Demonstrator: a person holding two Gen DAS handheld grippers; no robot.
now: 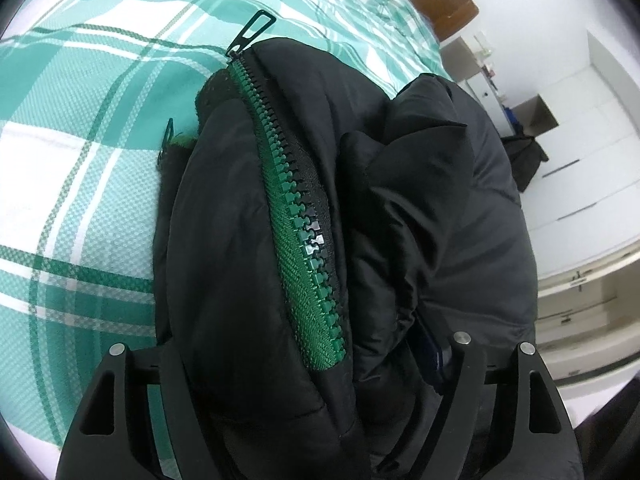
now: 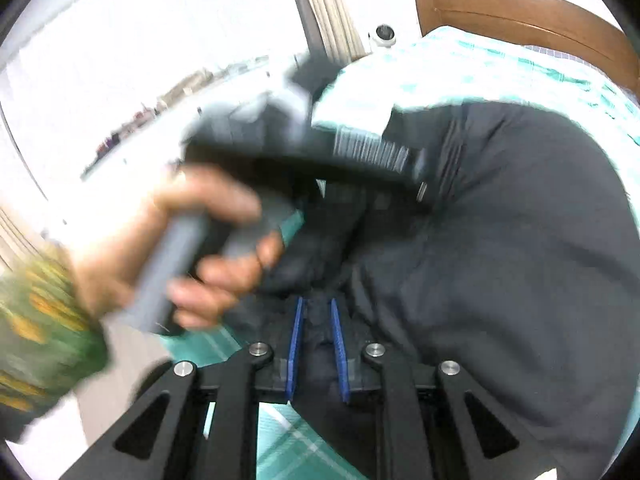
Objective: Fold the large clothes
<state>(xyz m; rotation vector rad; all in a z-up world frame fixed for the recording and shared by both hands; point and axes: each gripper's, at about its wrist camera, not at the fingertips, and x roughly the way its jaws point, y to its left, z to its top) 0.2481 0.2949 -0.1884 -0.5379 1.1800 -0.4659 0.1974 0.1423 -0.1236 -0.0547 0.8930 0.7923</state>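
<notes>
A black puffer jacket (image 1: 400, 208) with a green zipper (image 1: 296, 216) lies bunched on a green and white checked bed (image 1: 80, 184). My left gripper (image 1: 312, 360) has its jaws wide apart around a thick fold of the jacket; its fingertips are hidden in the fabric. In the right wrist view the jacket (image 2: 500, 240) fills the right side. My right gripper (image 2: 316, 336) is shut on a fold of the jacket between its blue pads (image 2: 297, 344). The person's left hand (image 2: 192, 248) and the other gripper's handle show blurred at left.
A brown wooden headboard (image 2: 520, 12) stands at the far end of the bed. White cabinets (image 1: 580, 184), a small table and a dark bag (image 1: 524, 160) are beside the bed at right. A window with curtains (image 2: 328, 4) is behind.
</notes>
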